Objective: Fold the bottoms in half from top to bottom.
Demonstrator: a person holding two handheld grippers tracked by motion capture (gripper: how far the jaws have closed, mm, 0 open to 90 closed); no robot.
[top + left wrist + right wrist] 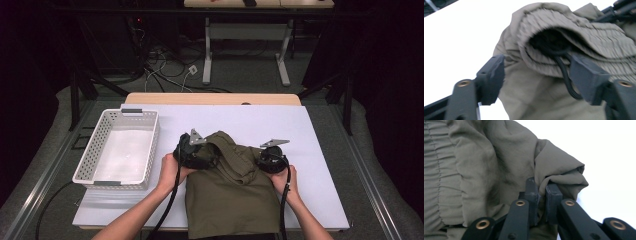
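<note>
Hidden or unclear first. The near end of the olive trousers (232, 200) runs past the near edge of the white table top (280, 125) and is cut off at the bottom of the high view, so I cannot see the hems. From the left gripper view the elastic waistband (579, 32) is blurred; a black drawstring (565, 75) hangs out of its dark opening, its upper end lost inside. The high view does not resolve either gripper's jaws under the hands.

Trousers lie folded at the middle of the table's near edge, long axis running near to far, waistband end pointing to the far edge and bunched up off the surface.

Left gripper (537, 72): jaws stand wide apart either side of the waistband fold, nothing pinched; I read the fabric as between them but not clamped. Left hand (172, 170) holds it at the garment's left far corner.

Right gripper (543, 195): jaws nearly together, clamping a fold of the olive cloth at the garment's right far corner.

White perforated basket (100, 145) sits at the table's left edge, well apart from the trousers.
</note>
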